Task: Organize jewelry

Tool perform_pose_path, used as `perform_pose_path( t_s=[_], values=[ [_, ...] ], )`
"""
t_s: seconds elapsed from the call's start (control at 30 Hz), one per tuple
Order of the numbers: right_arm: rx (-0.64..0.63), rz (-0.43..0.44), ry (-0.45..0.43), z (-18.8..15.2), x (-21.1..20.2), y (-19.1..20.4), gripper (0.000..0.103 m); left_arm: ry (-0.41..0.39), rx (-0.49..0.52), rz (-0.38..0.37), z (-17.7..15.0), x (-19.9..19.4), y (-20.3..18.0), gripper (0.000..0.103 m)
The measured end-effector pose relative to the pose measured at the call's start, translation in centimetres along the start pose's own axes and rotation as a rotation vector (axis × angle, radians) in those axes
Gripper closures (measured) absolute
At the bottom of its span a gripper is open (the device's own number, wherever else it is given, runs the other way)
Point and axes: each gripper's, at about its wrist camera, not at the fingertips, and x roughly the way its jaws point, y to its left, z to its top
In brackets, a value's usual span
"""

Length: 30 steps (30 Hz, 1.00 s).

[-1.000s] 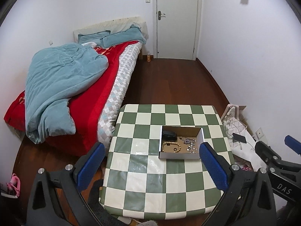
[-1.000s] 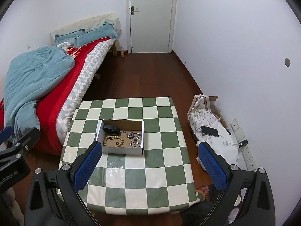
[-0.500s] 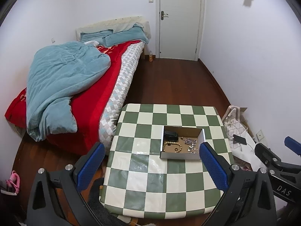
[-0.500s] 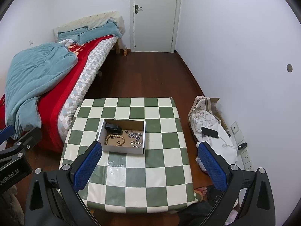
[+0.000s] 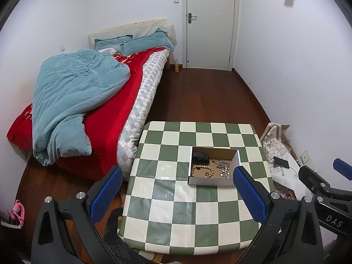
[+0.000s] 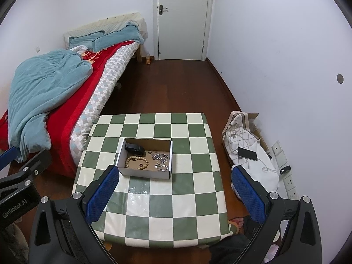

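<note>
Both the left gripper (image 5: 176,183) and right gripper (image 6: 175,181) hover with jaws spread wide above the counter (image 6: 198,189), where tangled chains (image 6: 161,159) in the box (image 6: 145,172) risk snagging together when lifted

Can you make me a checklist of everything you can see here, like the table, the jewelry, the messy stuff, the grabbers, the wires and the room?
Surface: table with a green and white checked cover, bare apart from one box.
Job's things: open cardboard box holding a bead bracelet, a black case and a heap of silver chains.
Clutter: bag and phone on the floor, right of the table.
Grippers: left gripper and right gripper both open, empty, above the table.
Cables: white cable by the wall sockets.
Surroundings: bed with a blue blanket, closed door, wood floor.
</note>
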Motion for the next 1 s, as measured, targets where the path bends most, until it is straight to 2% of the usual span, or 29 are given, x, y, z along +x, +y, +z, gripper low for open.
perform_pose_path(
  t_s=[1.0],
  values=[
    [0.016, 0.006, -0.009, -0.1, -1.0, 0.2, 0.000, -0.026, -0.008, -0.002, 0.5, -1.4, -0.3, 0.001]
  ],
)
